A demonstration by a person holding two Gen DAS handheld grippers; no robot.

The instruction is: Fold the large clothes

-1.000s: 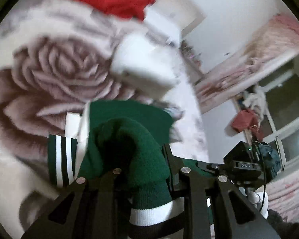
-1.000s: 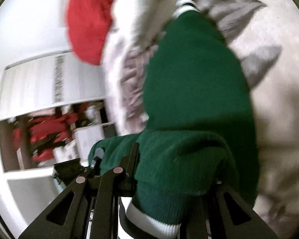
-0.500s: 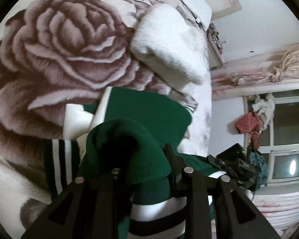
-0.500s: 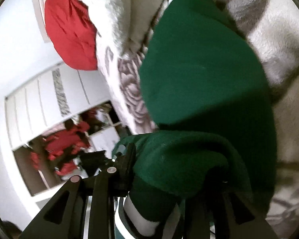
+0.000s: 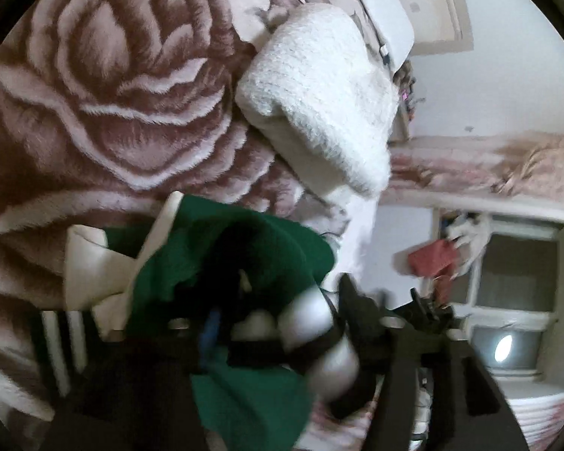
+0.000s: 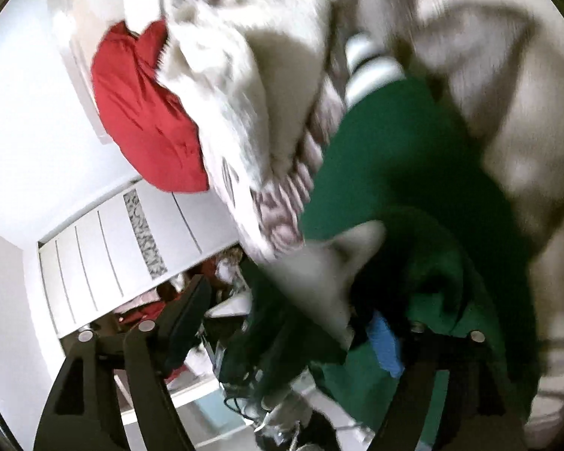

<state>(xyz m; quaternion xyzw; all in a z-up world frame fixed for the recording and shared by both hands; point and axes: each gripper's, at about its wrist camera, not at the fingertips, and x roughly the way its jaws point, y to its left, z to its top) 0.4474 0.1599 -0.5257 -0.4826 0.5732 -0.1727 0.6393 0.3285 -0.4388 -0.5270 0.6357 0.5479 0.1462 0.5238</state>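
- Two views, one scene: a big blanket [image 5: 105,86] printed with a large rose covers the bed, and everything else lies on it.
- The green sweater [image 5: 244,248], with white panels and striped trim, lies bunched on the blanket right in front of both tools. In the right wrist view [image 6: 387,158] more of its body shows, running up to a striped cuff [image 6: 372,64].
- By its look it is a thick, soft knit: probably fairly heavy for a garment, floppy, not slippery and not fragile. It should sag and bunch wherever it is not supported, so I would take it at two well-spread points on an edge, such as the striped hem or the shoulders, not by one loose middle fold.
- A white fluffy sweater [image 5: 319,105] lies folded beyond the green one, near but apart from it.
- A red garment [image 6: 146,112] sits past the white one; the right view shows it whole against the wall, the left view only a sliver at the top.
- The left gripper [image 5: 278,323] has its jaws opening; green and striped cloth is between them, badly blurred, and the pads do not look to be pressing on it.
- The right gripper [image 6: 304,323] also has its jaws opening, wide apart, with green knit draped loosely between them.
- Only the left view shows the window [image 5: 507,323]; only the right shows the wardrobe doors [image 6: 112,248].
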